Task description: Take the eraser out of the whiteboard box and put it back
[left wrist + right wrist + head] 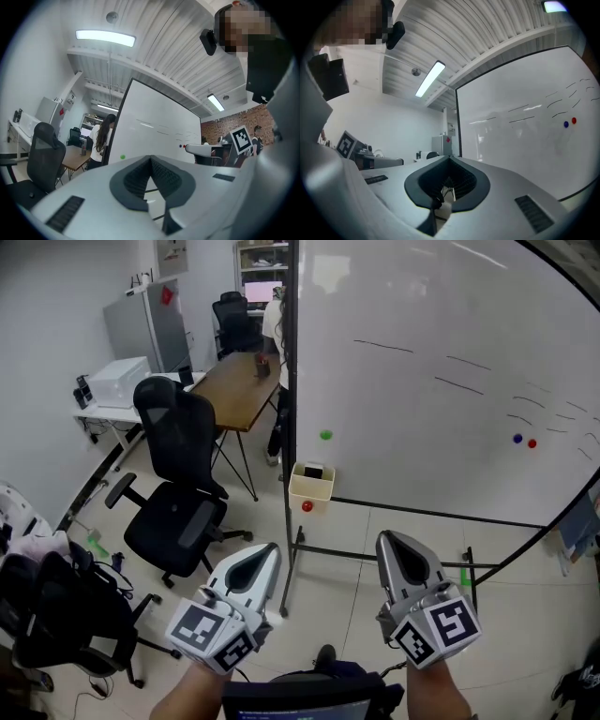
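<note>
The left gripper [270,549] and the right gripper [390,540] are held side by side at the near edge of the scene, both pointed level toward the whiteboard [422,381]. In the left gripper view, the left jaws are seen pressed together at their tips, with nothing pinched between them. In the right gripper view, the right jaws are likewise seen closed tip to tip, and nothing is gripped.

The whiteboard box [310,491], a small cream container, is hung at the lower left corner of the board, farther off than both grippers and well apart from them. The dark eraser [314,471] is seen inside it, its top showing just above the rim. A red magnet [307,506] is stuck on the box front, and a green magnet [325,435] is placed on the board above it. A black office chair [178,493] is stood to the left.
</note>
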`<state>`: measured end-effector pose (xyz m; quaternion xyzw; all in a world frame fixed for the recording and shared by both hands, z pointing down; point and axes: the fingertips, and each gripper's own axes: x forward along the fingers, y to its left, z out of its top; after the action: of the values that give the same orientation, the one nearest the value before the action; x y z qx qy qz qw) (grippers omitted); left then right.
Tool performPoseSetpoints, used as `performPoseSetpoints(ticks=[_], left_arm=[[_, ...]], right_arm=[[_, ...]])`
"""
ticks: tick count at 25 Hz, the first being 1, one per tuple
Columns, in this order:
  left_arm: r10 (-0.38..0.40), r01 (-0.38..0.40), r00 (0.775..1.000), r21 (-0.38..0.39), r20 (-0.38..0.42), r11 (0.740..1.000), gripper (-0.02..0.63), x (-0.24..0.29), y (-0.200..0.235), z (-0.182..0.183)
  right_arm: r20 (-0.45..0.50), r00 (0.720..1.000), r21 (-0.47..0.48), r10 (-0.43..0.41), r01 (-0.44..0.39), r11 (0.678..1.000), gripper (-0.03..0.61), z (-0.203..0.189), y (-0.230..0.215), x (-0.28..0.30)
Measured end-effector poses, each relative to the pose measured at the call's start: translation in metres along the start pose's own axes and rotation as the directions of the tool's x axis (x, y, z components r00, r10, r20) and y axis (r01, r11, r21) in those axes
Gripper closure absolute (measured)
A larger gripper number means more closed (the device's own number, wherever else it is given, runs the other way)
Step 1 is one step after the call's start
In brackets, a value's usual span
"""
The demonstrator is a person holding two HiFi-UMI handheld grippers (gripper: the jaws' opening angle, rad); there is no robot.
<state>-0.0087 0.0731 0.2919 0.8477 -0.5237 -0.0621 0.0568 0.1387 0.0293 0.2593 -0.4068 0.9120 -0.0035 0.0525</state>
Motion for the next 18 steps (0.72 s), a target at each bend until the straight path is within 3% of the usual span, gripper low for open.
performPoseSetpoints(ticks=[13,18], left_arm=[[0.049,-0.049,0.999,0.018,-0.012,0.999,0.588,0.103,0.038,0.001],[0.013,-0.013,1.000,0.024,-0.014,1.000,0.588,0.126,0.059,0.009]], right_arm=[[0.000,0.997,0.036,0.076,-0.076,0.996,0.561,-0.014,-0.076,0.074],[0.009,0.998,0.037,0.065,-0.065,0.997,0.561,-0.015,-0.083,0.102]])
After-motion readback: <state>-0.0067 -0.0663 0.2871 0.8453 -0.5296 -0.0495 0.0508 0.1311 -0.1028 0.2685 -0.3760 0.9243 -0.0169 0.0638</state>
